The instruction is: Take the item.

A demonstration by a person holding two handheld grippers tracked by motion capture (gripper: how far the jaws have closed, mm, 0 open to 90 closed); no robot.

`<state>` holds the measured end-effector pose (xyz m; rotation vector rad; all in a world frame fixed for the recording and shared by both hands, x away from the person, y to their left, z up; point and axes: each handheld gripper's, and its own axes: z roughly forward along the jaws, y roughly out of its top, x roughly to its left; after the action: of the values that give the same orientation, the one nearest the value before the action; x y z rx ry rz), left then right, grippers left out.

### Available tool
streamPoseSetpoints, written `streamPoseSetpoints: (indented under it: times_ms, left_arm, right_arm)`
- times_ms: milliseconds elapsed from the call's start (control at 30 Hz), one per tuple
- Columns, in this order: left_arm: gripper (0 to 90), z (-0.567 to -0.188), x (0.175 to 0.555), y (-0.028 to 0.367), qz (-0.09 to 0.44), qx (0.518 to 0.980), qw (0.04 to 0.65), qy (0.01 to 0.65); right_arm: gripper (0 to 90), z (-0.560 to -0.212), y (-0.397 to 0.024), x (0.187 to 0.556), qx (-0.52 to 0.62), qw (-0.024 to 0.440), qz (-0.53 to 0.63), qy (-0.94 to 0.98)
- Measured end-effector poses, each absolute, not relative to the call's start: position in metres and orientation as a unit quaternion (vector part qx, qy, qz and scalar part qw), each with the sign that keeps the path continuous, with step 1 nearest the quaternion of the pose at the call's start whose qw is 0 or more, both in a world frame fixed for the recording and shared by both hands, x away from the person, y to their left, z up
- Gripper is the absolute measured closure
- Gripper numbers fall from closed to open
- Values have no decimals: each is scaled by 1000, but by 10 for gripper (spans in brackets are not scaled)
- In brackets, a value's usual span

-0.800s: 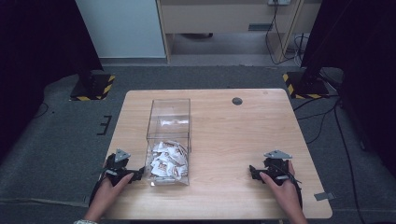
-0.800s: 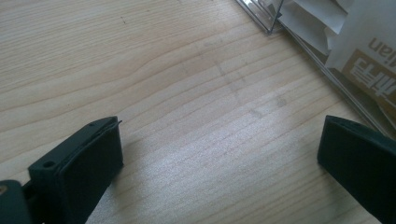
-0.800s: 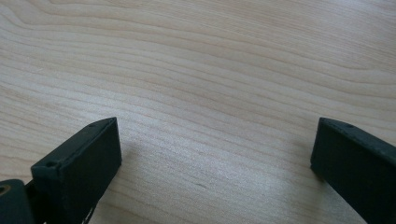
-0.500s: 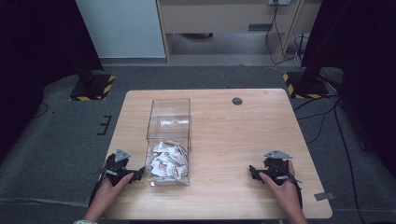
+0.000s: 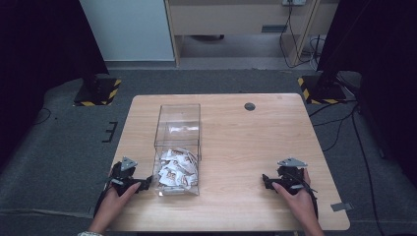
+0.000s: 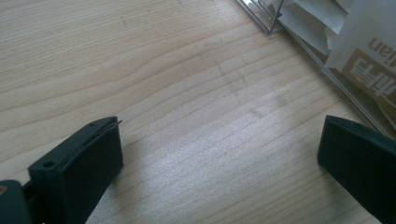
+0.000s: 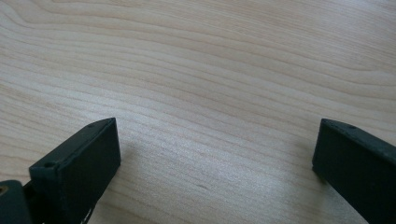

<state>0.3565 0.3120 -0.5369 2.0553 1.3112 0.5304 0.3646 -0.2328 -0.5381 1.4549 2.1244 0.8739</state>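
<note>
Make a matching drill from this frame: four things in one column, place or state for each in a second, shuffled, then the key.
Things:
1. clear box
2. white packets
3. left gripper
4. right gripper

Places or states:
A. open, resting on bare wood at the table's near right
B. piled in the near end of the box
C. open, resting just beside the box's near left corner
D. standing on the table's left half, far end empty

Pairs: 1-D, 2-B, 3-C, 4-A
</note>
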Motion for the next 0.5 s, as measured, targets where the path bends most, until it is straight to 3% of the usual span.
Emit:
streamPoseSetpoints:
  times_ms: [500]
  left_arm:
    - [0, -537, 356, 312, 202, 781, 318, 498]
  right_arm:
    - [69, -525, -229, 358, 507, 205, 334, 767]
